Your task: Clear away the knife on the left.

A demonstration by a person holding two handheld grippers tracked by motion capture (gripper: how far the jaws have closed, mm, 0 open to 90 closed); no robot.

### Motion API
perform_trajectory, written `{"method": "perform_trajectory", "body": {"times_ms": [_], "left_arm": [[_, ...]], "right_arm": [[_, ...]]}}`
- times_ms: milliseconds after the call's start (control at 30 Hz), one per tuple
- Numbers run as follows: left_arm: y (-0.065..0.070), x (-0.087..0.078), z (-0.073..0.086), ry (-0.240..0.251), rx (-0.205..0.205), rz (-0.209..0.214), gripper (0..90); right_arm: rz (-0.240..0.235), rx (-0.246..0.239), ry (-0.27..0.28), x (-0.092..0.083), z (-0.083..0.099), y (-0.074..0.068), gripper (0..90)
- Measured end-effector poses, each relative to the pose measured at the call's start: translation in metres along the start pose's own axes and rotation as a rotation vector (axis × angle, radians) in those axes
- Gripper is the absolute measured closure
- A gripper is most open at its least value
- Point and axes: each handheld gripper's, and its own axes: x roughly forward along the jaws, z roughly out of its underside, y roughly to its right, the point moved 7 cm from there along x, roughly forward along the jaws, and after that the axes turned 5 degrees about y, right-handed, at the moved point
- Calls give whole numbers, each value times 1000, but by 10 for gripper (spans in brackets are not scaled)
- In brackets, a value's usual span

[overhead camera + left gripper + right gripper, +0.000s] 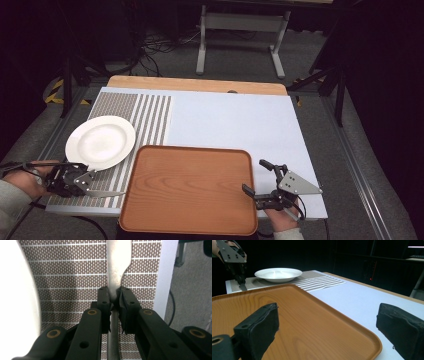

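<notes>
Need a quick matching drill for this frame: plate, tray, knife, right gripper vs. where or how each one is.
1. plate
2. tray
3. knife
4. right gripper

a. pinched at its neck by the left gripper
b. open, at the tray's right edge
c. bare, wood-grained, at the near middle
d. white, on the striped mat

Pairs: 1-d, 2-c, 3-a, 4-b

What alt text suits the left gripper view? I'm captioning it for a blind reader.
The left gripper is shut on the neck of a table knife lying on a brown woven placemat. A white plate curves along the left edge, and the pale table edge runs at right.
</notes>
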Motion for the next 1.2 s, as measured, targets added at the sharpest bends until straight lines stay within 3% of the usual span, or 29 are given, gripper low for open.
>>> {"method": "perform_trajectory", "body": {"times_ms": [200, 400, 533, 700, 767, 833, 1200], "left_arm": [[-1, -2, -1, 1, -15, -15, 800], [0, -15, -2, 14, -26, -34, 801], [2, -22, -6, 42, -28, -30, 801], [1, -36, -12, 95, -71, -44, 800], [-1, -42, -14, 112, -165, -45, 801], [-2, -46, -16, 128, -212, -36, 800], [-5, -62, -23, 224, -363, -20, 800]], "right_arm": [[5, 4, 4, -1, 0, 2, 50], [6, -13, 10, 0, -4, 0, 51], [8, -13, 13, 0, -4, 0, 52], [3, -10, 13, 1, -5, 0, 52], [4, -12, 11, 2, -4, 0, 52], [5, -9, 7, 2, -4, 1, 51], [13, -3, 8, 0, -3, 5, 51]]}}
